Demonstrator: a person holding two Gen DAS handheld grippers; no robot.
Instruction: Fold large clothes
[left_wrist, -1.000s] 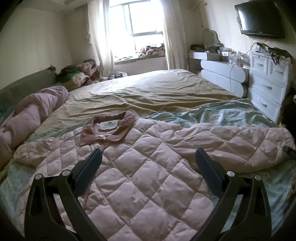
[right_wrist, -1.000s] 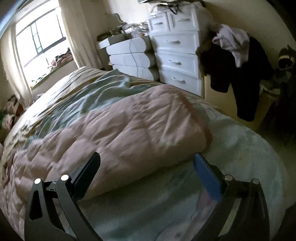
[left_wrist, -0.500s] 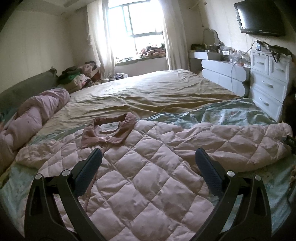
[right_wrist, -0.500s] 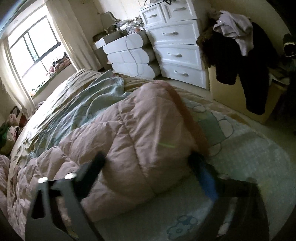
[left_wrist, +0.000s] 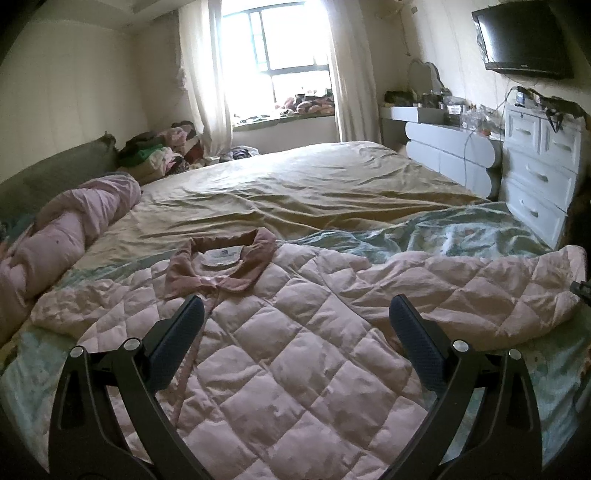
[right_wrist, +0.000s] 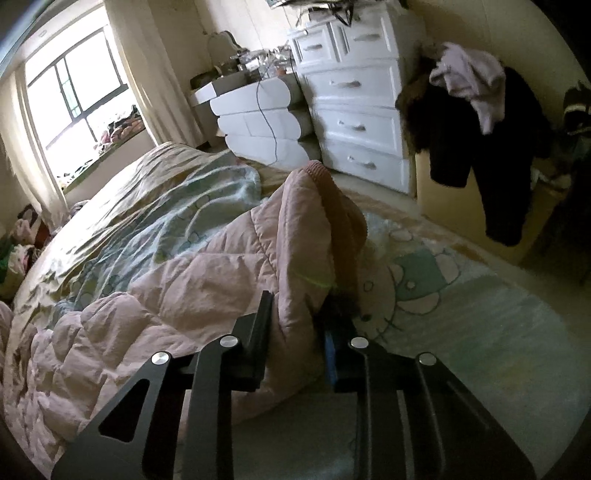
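Pink quilted jacket (left_wrist: 295, 350) lies spread face up on the bed (left_wrist: 295, 184), brown collar (left_wrist: 221, 266) toward the window, diamond-stitched and puffy. Left gripper (left_wrist: 295, 321) hovers over its chest, angled downward, jaws wide apart and holding nothing. Right gripper (right_wrist: 295, 325) also tilts down at the sleeve (right_wrist: 306, 229) end, its jaws closing on the bunched padded fabric near the ribbed brown cuff (right_wrist: 343, 214).

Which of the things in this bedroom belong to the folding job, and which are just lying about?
Part of the job:
- pink quilted jacket with brown collar
- right hand-held gripper, closing on the jacket's sleeve
- left hand-held gripper, open

Lying about:
- rolled pink duvet
- white chest of drawers
- dark hanging clothes
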